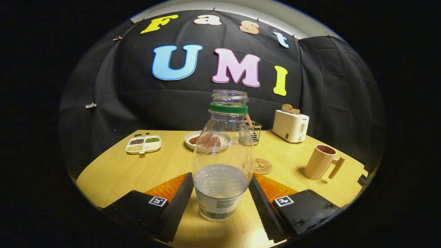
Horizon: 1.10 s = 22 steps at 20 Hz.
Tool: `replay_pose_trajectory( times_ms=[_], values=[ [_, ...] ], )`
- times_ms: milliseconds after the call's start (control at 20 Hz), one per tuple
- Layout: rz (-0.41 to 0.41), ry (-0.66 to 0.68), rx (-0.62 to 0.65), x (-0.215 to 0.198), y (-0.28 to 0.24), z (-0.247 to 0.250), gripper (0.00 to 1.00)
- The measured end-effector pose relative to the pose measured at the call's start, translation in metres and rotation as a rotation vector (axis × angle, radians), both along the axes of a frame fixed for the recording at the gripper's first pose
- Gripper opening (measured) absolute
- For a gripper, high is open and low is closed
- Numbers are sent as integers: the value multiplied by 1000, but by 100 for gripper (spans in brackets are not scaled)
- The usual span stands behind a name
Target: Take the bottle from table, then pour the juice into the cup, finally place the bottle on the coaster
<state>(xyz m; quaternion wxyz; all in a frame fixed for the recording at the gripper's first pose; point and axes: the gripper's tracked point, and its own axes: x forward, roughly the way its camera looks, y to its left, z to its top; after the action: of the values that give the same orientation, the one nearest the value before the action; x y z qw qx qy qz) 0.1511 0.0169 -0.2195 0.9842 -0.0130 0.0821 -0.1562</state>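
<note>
Bottle (223,155) stands upright, uncapped, partly full of clear liquid, pinched between the tongs (220,196). Cup (320,162) looks empty, off right beyond the coaster (263,166).

toaster (291,126), plate (193,136), divided dish (143,144), wire rack (253,132)

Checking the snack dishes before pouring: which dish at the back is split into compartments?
The white tray near the wall, beside the round plate, which is undivided. The tool flanks the bottle, apparently touching.
</note>
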Motion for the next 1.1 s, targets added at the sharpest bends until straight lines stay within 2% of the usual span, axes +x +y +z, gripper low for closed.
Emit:
replay_pose_trajectory(
  times_ms=[400,500,550,950,1100],
  values=[
    [-12,-8,12,5,-4,0,90],
    [-9,-3,4,6,-3,0,82],
    [-8,-1,2,6,-3,0,82],
    [71,11,-5,9,6,-1,77],
    [75,10,13,9,4,-2,74]
  ],
)
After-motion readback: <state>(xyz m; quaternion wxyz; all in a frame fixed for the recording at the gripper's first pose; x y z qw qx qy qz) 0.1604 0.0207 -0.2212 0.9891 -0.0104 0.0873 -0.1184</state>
